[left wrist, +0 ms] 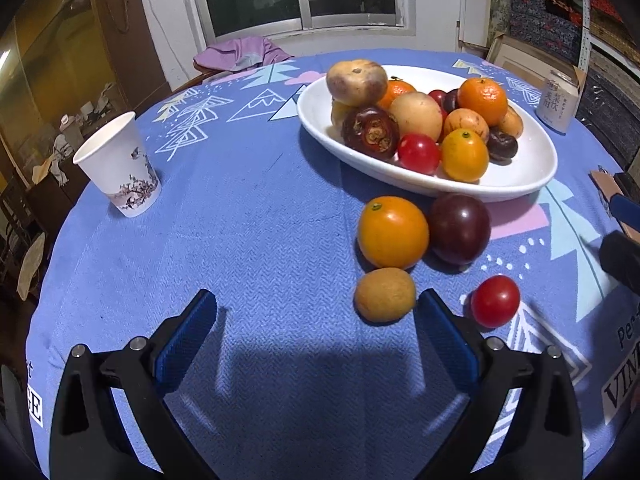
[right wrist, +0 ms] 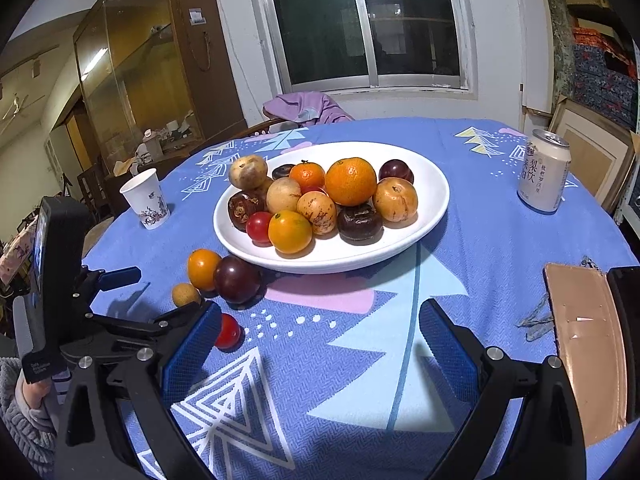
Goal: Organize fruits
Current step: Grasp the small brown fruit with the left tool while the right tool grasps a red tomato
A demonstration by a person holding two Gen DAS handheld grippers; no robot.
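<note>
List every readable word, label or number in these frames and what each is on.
"梨饮": drink can; its smaller characters are too small to read.
"VIN", cut off: tablecloth.
"Per-", cut off: tablecloth.
"GE", cut off: tablecloth.
Label on left gripper housing: too blurred.
Cabinet sticker: unreadable.

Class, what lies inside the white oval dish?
The white oval dish holds piled fruit: orange mandarins, a red cherry tomato, dark plums and tan speckled fruits. Anything beneath the pile is covered.
</note>
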